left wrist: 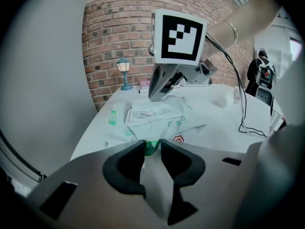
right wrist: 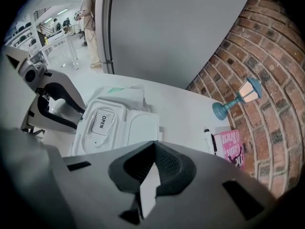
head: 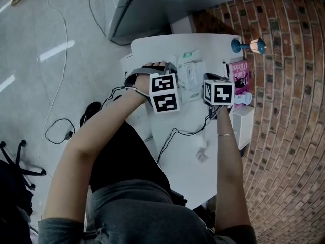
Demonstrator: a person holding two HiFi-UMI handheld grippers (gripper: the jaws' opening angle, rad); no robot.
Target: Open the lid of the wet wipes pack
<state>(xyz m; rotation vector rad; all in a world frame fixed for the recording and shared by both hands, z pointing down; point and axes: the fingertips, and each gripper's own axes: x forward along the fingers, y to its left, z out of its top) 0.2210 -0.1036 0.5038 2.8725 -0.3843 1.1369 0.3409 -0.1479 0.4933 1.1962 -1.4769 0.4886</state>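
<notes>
Wipes situation right now: the wet wipes pack is lying flat on the white table, upper middle of the head view, right between the two marker cubes. Its white plastic lid is down flat and closed, with the OPEN label facing up.

The left gripper comes in from the left of the head view. Its jaws are pinched on the near edge of the pack, and in its own view you can see a bit of the green-printed wrapper squeezed between the pads. In the right gripper view it's at the left edge of the frame, clamped onto the pack's side.

The right gripper has its jaws fully together with nothing in them. It's angled steeply down, tips just beside the lid. I can't tell if it's actually touching.

Other stuff: a little blue lamp at the upper right of the table, a pink book just below it, a pen beside the book, and a brick wall along the right side.
</notes>
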